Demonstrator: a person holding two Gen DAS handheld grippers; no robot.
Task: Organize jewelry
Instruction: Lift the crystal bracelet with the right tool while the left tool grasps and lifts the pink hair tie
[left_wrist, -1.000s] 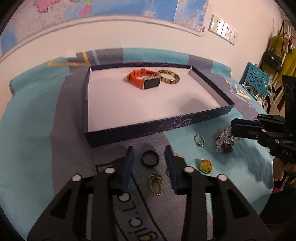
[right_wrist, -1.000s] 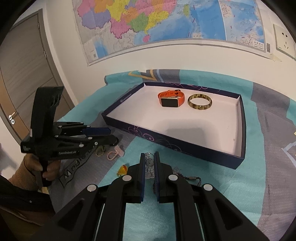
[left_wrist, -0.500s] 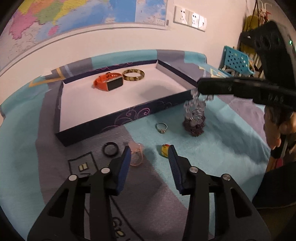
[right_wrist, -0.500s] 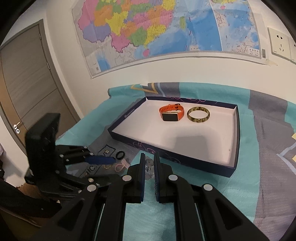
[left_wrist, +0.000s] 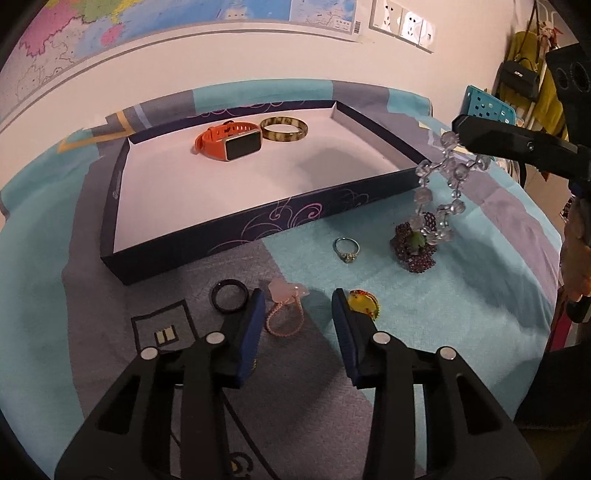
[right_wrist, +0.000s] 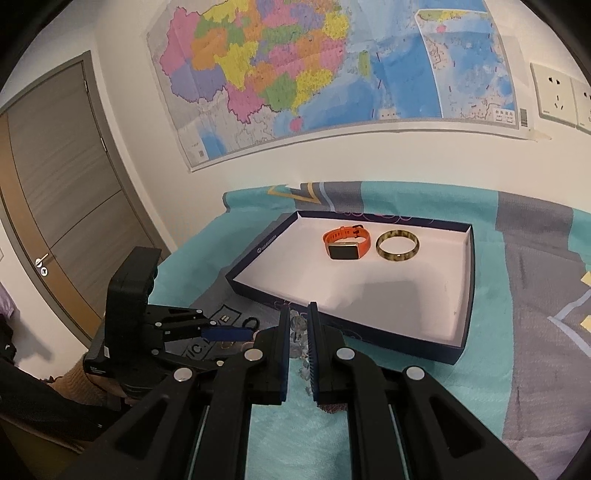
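A clear bead bracelet (left_wrist: 441, 192) is clamped in the right tongs (right_wrist: 297, 332) and hung above the cloth beside the tray (left_wrist: 258, 229). The left tongs (left_wrist: 298, 314) — closing, pads touching nothing — are held around a pink chain charm (left_wrist: 284, 308) (lying flat).

dim warm indoor light, soft shadows, strong fisheye warping, dark corners

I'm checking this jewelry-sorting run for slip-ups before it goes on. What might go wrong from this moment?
1. The clear bead bracelet hangs loose from the right gripper, its low end near the purple beaded piece; it may snag or drag it.
2. The left gripper, jaws closing, straddles the pink chain ring; the yellow ring beside one finger could get nudged.
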